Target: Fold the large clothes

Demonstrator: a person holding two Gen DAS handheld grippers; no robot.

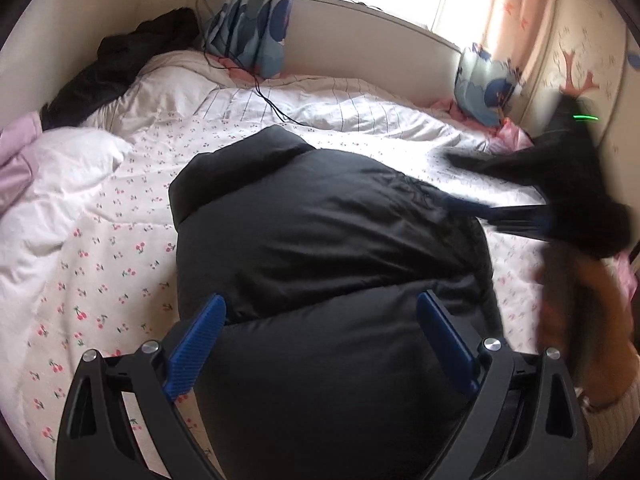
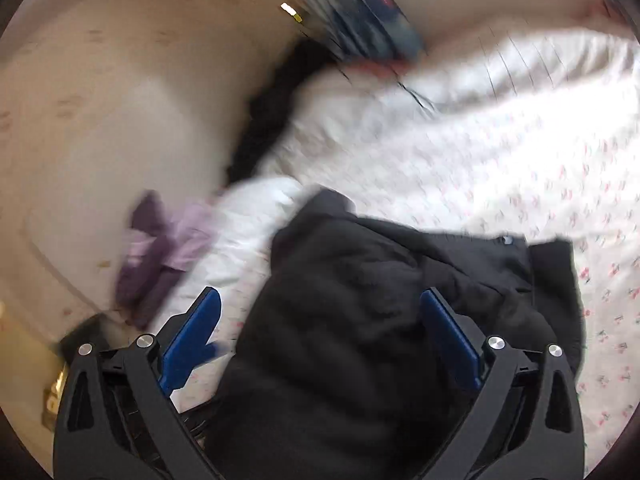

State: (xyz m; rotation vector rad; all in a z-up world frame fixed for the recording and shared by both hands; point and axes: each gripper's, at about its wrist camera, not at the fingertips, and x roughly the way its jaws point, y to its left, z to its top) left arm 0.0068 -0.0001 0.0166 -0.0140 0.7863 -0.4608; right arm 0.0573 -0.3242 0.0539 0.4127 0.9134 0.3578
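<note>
Black puffy jacket (image 1: 320,232) lies bunched on the bed (image 1: 120,240); soft, bulky, likely slippery, so pinch a hem or collar edge. Left gripper (image 1: 320,332) and right gripper (image 2: 320,320) both spread wide above it, holding nothing.

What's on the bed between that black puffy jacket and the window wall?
In the left wrist view, only rumpled white bedding and a thin black cable lie between the black puffer jacket and the wall.
</note>
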